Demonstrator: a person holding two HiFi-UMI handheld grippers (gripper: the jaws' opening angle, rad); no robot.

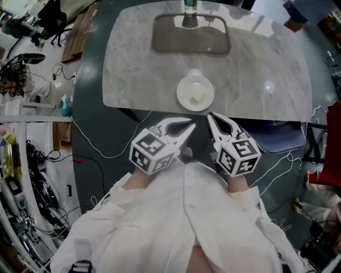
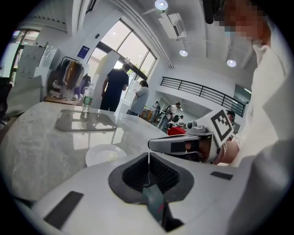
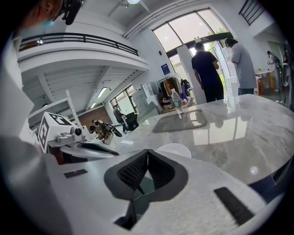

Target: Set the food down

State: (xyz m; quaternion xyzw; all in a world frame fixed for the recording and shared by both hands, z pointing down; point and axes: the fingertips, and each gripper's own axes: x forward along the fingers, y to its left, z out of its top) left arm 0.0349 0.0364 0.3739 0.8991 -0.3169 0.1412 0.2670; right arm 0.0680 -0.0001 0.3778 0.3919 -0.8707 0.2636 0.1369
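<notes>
Food point(image 1: 198, 96) is down: pale lump on the white plate point(image 1: 181, 102), mid-frame in the head view, near the front edge of the marble worktop point(image 1: 133, 69). Left tool point(image 1: 189, 128) is lower centre-left and right tool point(image 1: 211, 117) is just beside it on the right. Both are off the worktop edge, close to my body, tips pointing up-frame toward the plate but apart from it.

Left gripper view: pads pressed tog., only a thin seam btwn them, nothing in there. Right gripper view: same, pads meet at the tip, empty. So both tools are closed on nothing, which reads to me as parked out of the way so I don't knock the plate.

The plate has bare worktop all round it, prob. so either tool can reach it from my side. Upper centre there's a grey tray point(image 1: 176, 41) w/ a bottle point(image 1: 189, 6) at its far edge, well apart from the plate. People stand by the windows in the background of both gripper views, not involved.

My read: set-down looks done, nothing left to release. Only risk is swinging fwd and clipping the plate rim.
</notes>
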